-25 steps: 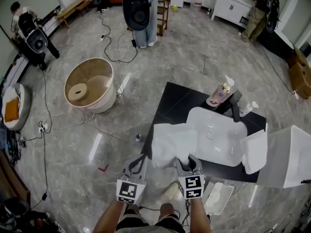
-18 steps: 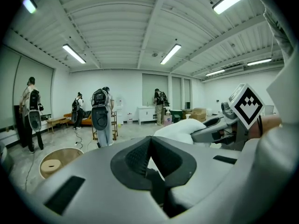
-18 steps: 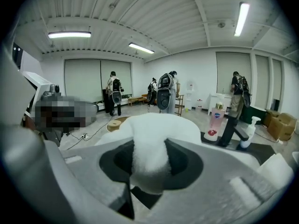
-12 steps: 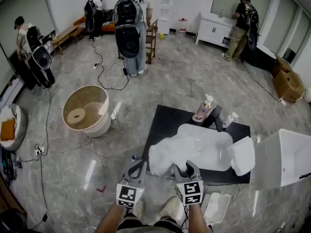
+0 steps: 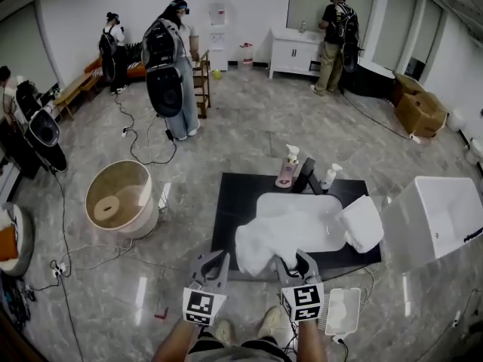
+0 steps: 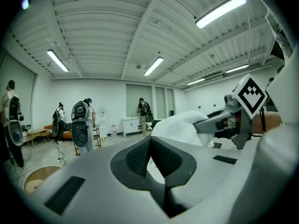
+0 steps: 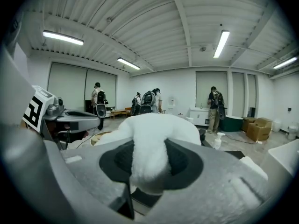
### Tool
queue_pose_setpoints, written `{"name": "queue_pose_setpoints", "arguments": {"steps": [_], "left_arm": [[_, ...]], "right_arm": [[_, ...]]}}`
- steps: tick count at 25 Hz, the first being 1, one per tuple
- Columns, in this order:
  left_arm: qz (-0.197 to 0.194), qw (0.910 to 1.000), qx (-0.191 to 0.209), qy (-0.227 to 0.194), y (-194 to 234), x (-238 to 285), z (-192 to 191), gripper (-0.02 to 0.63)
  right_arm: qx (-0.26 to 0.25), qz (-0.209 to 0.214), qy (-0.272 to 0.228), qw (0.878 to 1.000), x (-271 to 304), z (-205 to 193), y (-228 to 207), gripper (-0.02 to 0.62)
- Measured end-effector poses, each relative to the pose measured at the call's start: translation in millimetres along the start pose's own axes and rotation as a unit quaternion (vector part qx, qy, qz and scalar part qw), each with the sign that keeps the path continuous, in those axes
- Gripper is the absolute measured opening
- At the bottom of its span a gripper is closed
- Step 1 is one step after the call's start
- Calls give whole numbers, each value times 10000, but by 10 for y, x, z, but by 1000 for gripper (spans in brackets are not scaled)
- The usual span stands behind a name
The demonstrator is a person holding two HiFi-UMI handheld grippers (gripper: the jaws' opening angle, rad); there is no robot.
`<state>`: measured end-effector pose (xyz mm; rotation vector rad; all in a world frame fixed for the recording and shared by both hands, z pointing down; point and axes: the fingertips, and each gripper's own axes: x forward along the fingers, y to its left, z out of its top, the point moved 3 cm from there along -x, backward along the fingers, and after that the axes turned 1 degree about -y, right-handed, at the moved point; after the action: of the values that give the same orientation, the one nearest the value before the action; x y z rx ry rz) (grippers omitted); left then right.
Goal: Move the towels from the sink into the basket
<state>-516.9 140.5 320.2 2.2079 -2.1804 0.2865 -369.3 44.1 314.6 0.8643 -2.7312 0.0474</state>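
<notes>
**A:** Where is the towel?

**B:** The towel [image 5: 260, 243] is bunched over the front left of the sink [image 5: 317, 206] and spills over the worktop [image 5: 226, 210] edge. One fold is caught in the right gripper [image 7: 149, 155].

**A:** Properly caught?

**B:** Yes. Its fingers [image 7: 184, 162] press the cloth from both sides, and the rest of the towel bulges up beyond them.

**A:** And the left gripper?

**B:** The left gripper [image 6: 150, 143] is just beside the towel, on its left. Its fingers [image 6: 135, 158] are closed together with nothing between them.

**A:** Any other towel?

**B:** A second towel [image 5: 361, 223] lies folded at the right end of the sink.

**A:** The basket?

**B:** The basket [image 5: 121, 198] stands on the floor, well apart from the worktop, off to the left.
</notes>
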Motion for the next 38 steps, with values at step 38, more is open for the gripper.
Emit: {"name": "queue_pose_setpoints", "arguments": {"steps": [38], "left_arm": [[-4452, 8943, 402, -206, -4457, 1504, 79, 8]], "right_arm": [[1129, -4450, 422, 8874, -3690, -1744, -2443, 137]]}}
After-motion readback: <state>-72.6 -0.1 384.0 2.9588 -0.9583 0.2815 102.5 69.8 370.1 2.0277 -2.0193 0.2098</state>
